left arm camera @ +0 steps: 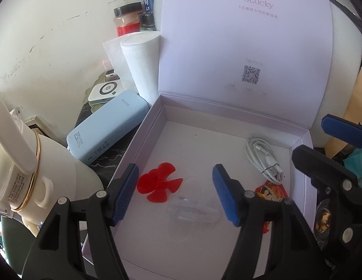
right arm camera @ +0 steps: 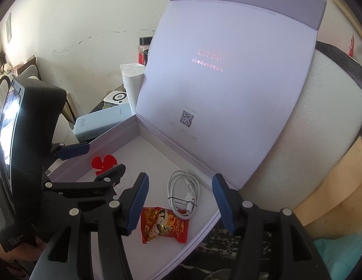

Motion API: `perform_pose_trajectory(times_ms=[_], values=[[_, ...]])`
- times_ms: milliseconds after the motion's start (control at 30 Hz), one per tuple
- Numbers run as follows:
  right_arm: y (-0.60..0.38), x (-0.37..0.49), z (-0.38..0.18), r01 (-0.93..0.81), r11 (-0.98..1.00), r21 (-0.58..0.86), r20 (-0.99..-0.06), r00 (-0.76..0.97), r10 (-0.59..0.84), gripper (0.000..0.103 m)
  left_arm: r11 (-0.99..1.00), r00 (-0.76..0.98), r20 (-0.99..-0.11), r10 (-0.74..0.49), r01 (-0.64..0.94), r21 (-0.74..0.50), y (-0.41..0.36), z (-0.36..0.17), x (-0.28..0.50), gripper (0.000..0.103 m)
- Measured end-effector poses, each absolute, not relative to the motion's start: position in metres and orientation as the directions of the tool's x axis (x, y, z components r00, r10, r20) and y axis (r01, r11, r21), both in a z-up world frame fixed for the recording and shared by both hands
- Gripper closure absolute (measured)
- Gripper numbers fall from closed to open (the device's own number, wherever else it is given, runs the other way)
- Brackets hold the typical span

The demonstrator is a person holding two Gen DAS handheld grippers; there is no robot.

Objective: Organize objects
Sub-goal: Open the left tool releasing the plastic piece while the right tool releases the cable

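Box (left arm camera: 145, 126) (lid up), red flower (left arm camera: 157, 182), cable (left arm camera: 262, 161), snack packet (right arm camera: 164, 224) inside — fingers (right arm camera: 137, 205) apart.

The box (left arm camera: 143, 126) stands open on the desk (left arm camera: 106, 161), its lid (left arm camera: 246, 42) upright at the back. Inside lie a flower piece (left arm camera: 157, 182) at the left, a coiled cable (left arm camera: 265, 158) at the right, and a snack packet (right arm camera: 164, 224) before the cable. Left of the box lies a power bank (left arm camera: 108, 126), with a paper roll (left arm camera: 141, 63) behind it.

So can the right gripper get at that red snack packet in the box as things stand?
Probably yes: the right gripper is open, the red snack packet lies flat between its fingers, nothing covers it, and the white cable sits just beyond.
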State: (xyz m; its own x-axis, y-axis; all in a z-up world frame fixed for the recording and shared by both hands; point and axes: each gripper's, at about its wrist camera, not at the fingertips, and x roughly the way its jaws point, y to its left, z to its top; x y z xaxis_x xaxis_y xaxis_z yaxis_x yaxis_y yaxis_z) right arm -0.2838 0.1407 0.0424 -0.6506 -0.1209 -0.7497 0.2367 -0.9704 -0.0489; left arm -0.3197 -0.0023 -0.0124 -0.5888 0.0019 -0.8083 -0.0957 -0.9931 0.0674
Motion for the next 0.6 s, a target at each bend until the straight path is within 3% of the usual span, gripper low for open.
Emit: perform_pose_trajectory(times_ms=[600], values=[[0.15, -0.239, 0.084, 0.253, -0.967, -0.044, -0.71, -0.689, -0.148, 0.046, -0.996, -0.635, -0.772, -0.03, -0.043, 0.073, -0.005, 0.044, -0.28, 0.037]])
